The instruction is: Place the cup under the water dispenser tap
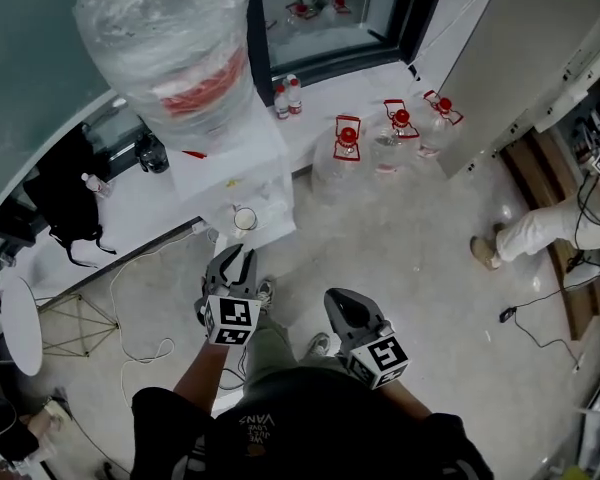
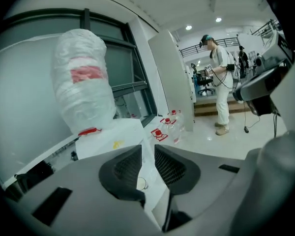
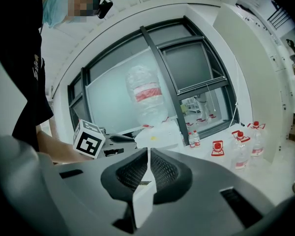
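The pale speckled floor (image 1: 420, 258) carries a white dispenser (image 1: 230, 163) beside the window, with a cup (image 1: 245, 219) sitting on its shelf. Three clear jugs (image 1: 347, 153) with red caps stand by the edge of a white ledge (image 1: 140, 203). Two small bottles (image 1: 288, 96) and a black bag (image 1: 65, 203) rest on that ledge. A black cable (image 1: 502, 315) trails over the floor at right.

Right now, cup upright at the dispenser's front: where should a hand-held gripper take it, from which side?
Take the cup across its side wall just below the rim, coming level from the open front. It stands upright, mouth up, and the water dispenser body closes off the back, so the front looks freest.
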`<state>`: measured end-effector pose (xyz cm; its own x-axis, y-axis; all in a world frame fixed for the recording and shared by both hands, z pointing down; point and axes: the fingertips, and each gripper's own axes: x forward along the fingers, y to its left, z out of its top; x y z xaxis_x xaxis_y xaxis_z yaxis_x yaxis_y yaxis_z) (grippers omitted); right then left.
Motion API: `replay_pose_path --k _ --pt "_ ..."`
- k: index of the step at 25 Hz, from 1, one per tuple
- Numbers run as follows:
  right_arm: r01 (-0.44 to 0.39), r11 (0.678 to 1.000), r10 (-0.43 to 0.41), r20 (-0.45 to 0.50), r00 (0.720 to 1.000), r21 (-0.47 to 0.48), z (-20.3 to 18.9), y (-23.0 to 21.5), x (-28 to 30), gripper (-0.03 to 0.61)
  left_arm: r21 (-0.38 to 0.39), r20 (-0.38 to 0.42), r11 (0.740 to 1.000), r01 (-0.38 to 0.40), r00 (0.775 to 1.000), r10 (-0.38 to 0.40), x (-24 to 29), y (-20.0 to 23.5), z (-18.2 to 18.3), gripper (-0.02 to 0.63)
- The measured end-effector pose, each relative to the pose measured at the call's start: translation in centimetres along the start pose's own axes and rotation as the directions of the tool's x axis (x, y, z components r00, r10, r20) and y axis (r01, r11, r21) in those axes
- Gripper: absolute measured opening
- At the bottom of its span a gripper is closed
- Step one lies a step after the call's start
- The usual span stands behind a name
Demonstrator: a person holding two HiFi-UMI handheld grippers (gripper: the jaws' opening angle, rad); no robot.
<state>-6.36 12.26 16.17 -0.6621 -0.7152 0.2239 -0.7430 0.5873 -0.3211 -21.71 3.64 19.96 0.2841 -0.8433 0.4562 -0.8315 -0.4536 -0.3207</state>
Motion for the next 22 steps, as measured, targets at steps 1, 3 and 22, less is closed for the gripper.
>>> replay_pose_path --k 1,3,22 --pt "-0.003 1.0 0.003 0.004 1.0 0.0 0.2 0.4 -0.3 0.046 -0.012 0.017 1.0 -0.012 1.0 0.013 -0.9 0.0 0.5 0.094" --pt "-0.011 1.0 0.011 0.009 1.0 -0.006 0.7 0.9 -0.9 0.045 -0.033 0.045 0.999 -0.033 0.998 0.035 -2.5 0.0 1.4 0.078" --pt "-0.066 0.995 0.07 0.059 0.996 -0.078 3.1 3.6 -5.2 0.046 -0.185 0.185 0.979 -0.092 0.975 0.126 -14.7 -3.1 5.0 0.026"
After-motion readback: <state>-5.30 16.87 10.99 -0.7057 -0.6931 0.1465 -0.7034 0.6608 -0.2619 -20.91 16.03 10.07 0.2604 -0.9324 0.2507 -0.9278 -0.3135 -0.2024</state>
